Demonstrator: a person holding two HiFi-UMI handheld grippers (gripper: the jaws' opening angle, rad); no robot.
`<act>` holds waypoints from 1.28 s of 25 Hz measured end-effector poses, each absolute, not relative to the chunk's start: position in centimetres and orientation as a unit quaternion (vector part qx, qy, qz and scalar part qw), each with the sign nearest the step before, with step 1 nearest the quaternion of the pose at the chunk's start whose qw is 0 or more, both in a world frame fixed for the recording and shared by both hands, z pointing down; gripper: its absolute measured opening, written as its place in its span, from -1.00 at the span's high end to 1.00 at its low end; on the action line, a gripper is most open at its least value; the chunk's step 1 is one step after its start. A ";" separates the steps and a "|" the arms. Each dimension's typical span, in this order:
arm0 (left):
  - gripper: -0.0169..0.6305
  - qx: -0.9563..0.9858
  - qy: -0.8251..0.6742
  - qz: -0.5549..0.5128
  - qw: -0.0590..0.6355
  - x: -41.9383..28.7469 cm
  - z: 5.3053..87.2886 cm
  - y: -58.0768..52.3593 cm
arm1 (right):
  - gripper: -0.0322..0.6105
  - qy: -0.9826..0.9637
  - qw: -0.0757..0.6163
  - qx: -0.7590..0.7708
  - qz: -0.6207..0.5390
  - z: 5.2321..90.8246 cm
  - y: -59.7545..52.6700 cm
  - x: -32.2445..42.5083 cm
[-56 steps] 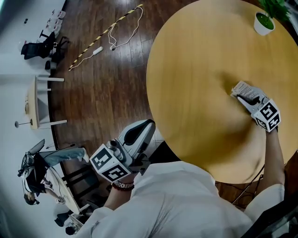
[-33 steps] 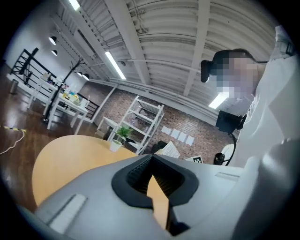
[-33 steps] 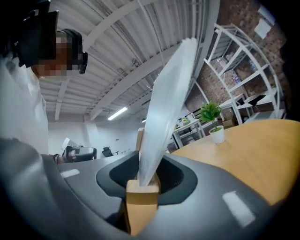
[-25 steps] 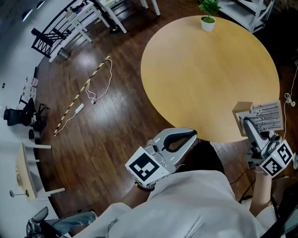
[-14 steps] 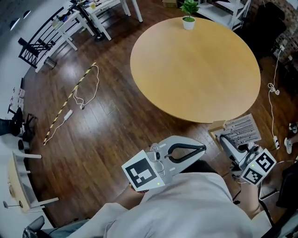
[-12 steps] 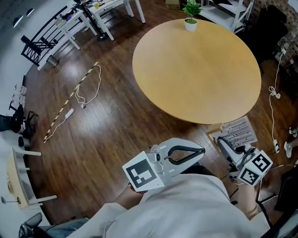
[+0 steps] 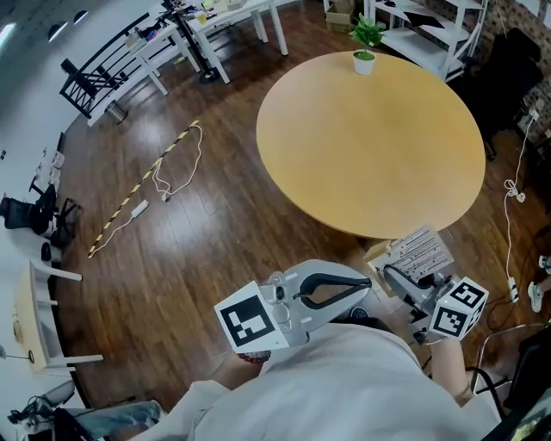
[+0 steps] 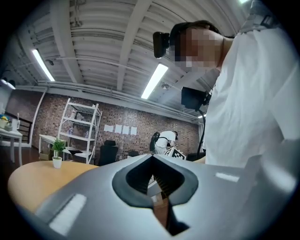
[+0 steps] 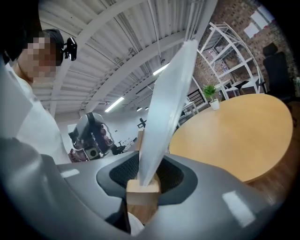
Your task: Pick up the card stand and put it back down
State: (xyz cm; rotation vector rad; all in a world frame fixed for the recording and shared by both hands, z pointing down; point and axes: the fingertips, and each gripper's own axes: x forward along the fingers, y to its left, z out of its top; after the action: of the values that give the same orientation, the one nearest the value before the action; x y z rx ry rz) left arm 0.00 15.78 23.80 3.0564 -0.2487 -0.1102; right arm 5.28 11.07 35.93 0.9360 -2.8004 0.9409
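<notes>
The card stand, a small wooden block with a white printed card slotted in it, hangs in the air just off the near edge of the round wooden table. My right gripper is shut on the block, and the card rises tilted out of the jaws. My left gripper is held close to the person's chest, jaws shut with nothing in them. Through the hole between its jaws I see a little of the card stand.
A small potted plant stands at the table's far edge. On the dark wood floor lie a white cable and a striped strip. White tables and racks stand at the upper left, shelving at the upper right, another cable at the right.
The right gripper has lifted the card stand from the tabletop and drawn it back past the near edge toward the body. The head has pulled back. The left gripper stays shut.
</notes>
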 end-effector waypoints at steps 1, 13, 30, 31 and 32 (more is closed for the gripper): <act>0.98 0.995 -0.084 -0.038 0.039 0.2 23.8 15.8 | 0.51 -0.904 0.019 0.299 0.305 36.0 10.9 5.4; 0.99 0.995 -0.094 -0.021 0.035 3.5 23.9 16.7 | 0.51 -0.916 0.014 0.289 0.278 34.2 12.7 8.4; 0.99 0.990 -0.123 -0.027 0.058 2.6 25.2 16.2 | 0.51 -0.942 0.039 0.279 0.180 33.6 12.7 7.2; 0.99 0.990 -0.122 -0.027 0.059 2.8 25.0 16.8 | 0.51 -0.945 0.043 0.280 0.162 33.0 13.2 7.3; 0.99 0.990 -0.121 -0.027 0.060 2.8 24.9 17.2 | 0.51 -0.947 0.046 0.282 0.150 32.6 13.4 7.3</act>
State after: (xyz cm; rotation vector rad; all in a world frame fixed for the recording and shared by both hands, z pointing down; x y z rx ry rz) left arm 2.78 17.23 24.91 2.9976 -0.3648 -0.0832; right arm 7.29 13.39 32.59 0.8609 -2.8891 0.4571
